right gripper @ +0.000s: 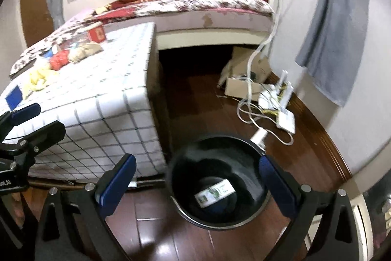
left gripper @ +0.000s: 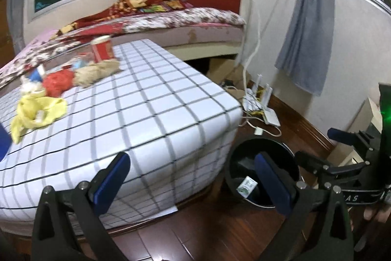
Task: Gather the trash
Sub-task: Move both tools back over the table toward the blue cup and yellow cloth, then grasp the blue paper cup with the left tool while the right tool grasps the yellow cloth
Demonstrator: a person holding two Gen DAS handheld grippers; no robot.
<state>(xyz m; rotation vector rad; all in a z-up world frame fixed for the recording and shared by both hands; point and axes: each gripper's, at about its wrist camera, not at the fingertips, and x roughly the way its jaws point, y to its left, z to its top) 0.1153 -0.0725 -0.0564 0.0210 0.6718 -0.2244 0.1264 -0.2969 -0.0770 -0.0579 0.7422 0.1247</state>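
Both grippers hang over the floor at the corner of the grid-cloth table (left gripper: 151, 99). The left gripper (left gripper: 193, 180) has its jaws apart and holds nothing. The right gripper (right gripper: 198, 184) also has its jaws apart and empty; it sits directly above the bin (right gripper: 254, 155).

**Location of trash.** One carton (right gripper: 216, 192) lies at the bottom of the bin. The rest lies in a cluster on the far part of the table: a yellow bag (left gripper: 39, 111), a red wad (left gripper: 58, 81), a tan wad (left gripper: 96, 71) and a red cup (left gripper: 102, 48). The wads touch each other; the cup stands just behind the tan wad.

**Hazards, as judged from this position.**

1. Knock-over. The cup stands upright and is probably light. A gripper reaching for the tan wad could tip it or push it toward the bed (left gripper: 185, 16).
2. Partial grasp. The bag and wads are soft and crumpled. Jaws closing on a loose fold could lift only part of the item, or drag its neighbour along.
3. Missed drop. The bin stands on the floor just beside the table corner, below table level. A release made before the gripper is over the rim would put trash on the floor.
4. Collision. Both grippers work close together near the bin and could strike each other or its rim.
5. Cable snag. Cables (right gripper: 246, 111) lie on the floor near the bin.
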